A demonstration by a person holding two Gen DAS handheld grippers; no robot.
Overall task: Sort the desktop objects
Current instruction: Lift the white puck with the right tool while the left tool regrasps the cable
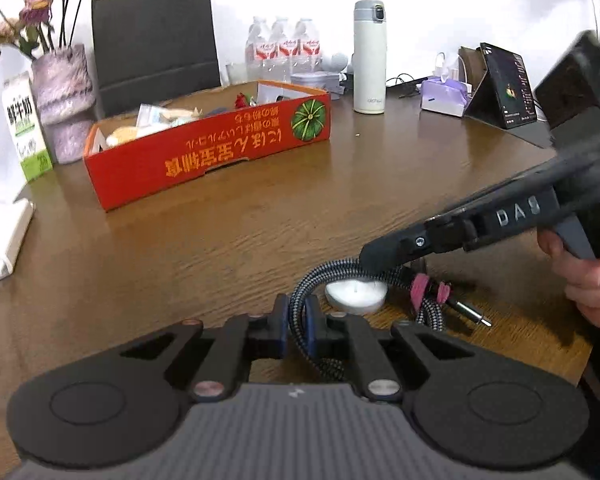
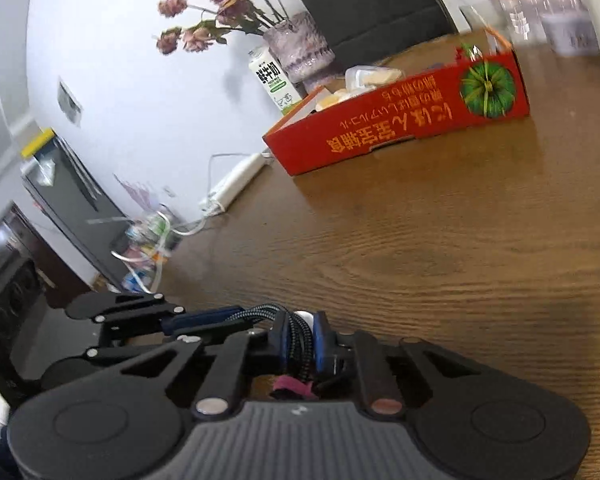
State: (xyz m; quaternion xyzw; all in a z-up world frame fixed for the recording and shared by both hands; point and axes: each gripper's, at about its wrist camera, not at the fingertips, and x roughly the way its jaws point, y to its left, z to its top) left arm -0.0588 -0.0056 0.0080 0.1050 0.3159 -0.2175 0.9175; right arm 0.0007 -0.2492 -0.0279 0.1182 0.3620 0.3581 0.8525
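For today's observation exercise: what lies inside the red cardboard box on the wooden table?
Inside the red cardboard box you can see clear plastic packets, pale round pieces and a small red item. The front wall hides the box floor and whatever lies lower.

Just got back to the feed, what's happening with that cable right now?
A person holds both tongs on the braided cable near the table's front edge. The left tongs are shut on one loop; the right tongs grip the bundle beside its pink strap. A white puck lies underneath. The red box waits behind.
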